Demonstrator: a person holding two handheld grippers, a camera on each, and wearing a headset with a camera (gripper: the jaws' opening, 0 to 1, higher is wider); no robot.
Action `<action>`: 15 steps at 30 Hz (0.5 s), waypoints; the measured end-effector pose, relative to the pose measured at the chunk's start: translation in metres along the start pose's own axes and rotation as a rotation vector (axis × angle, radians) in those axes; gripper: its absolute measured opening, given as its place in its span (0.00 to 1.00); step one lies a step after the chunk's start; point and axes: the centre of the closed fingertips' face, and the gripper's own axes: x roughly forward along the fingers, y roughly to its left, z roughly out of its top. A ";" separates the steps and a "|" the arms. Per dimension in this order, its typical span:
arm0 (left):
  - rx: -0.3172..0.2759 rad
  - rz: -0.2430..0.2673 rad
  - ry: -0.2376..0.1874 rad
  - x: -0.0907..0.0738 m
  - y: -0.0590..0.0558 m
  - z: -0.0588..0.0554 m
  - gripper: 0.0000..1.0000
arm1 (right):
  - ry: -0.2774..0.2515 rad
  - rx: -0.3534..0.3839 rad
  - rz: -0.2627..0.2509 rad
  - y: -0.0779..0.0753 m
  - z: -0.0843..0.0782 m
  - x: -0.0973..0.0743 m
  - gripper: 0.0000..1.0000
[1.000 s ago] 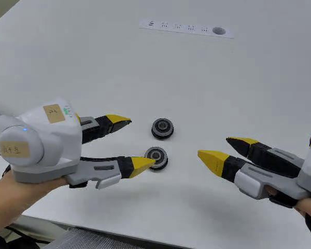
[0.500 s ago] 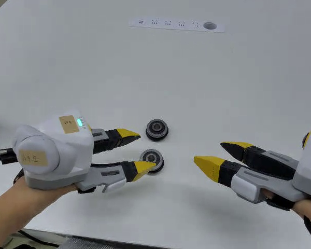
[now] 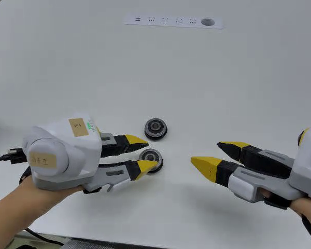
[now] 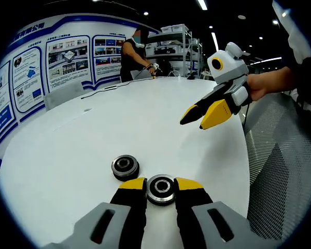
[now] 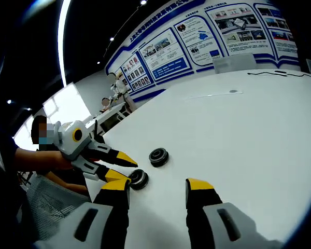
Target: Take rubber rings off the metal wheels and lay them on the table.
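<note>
Two metal wheels with black rubber rings lie flat on the white table (image 3: 223, 88). The near wheel (image 3: 153, 156) (image 4: 161, 189) (image 5: 140, 178) sits between the yellow tips of my left gripper (image 3: 148, 153) (image 4: 160, 182) (image 5: 132, 171). Its jaws are narrowly apart, close to the wheel's sides, and grip is not clear. The far wheel (image 3: 155, 128) (image 4: 125, 166) (image 5: 159, 156) lies free just beyond. My right gripper (image 3: 206, 152) (image 5: 158, 185) (image 4: 192, 124) hovers open to the right, holding nothing and pointing at the wheels.
A white power strip (image 3: 172, 21) lies at the table's far side. A black cable (image 3: 4, 157) trails off my left gripper near the front edge. A person (image 4: 135, 52) stands beyond the far end of the table.
My left gripper has moved forward and narrowed its jaws around the near wheel. The right gripper has edged slightly left. Both wheels lie where they were.
</note>
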 end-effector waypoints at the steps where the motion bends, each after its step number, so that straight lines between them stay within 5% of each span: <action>1: -0.001 -0.003 0.001 0.000 -0.001 -0.001 0.21 | 0.001 0.000 0.000 0.000 0.000 0.000 0.44; 15: 0.011 -0.014 0.030 0.002 -0.002 -0.006 0.17 | 0.004 0.007 0.013 0.004 -0.001 0.003 0.44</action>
